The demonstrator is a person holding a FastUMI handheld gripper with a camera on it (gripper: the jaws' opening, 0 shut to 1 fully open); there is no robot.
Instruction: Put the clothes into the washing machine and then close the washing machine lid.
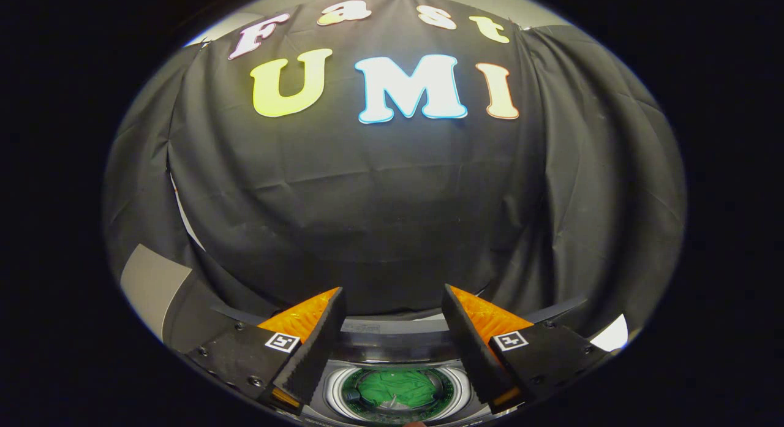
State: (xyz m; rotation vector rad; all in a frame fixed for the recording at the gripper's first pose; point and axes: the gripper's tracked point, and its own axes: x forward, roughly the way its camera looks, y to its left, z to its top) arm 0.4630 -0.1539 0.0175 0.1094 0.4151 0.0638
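Claw (393, 329) fingers stand wide apart with nothing between them, held above the washing machine (392, 344) and pointed out toward the black cloth wall (380, 219) beyond.

Below the gap between the fingers lies the round mouth of the drum (334, 393), and inside it sits a bunched green garment (398, 387). It rests low in the tub, well under the fingertips and apart from them. So the first part of the job looks done: the clothes are in the machine, and the claw carries nothing.

What remains, by my reading, is the lid. The drum mouth is uncovered, so the machine is not yet closed. Just ahead of the fingers a dark curved band crosses behind the opening; this may be the rear rim of the machine or the raised lid seen edge-on, and I cannot tell which from this angle. A pale grey panel (150, 286) stands off to the left of the left finger; what it belongs to is unclear.

The next move likely calls for finding the lid's edge beyond the fingers and bringing it down over the opening.
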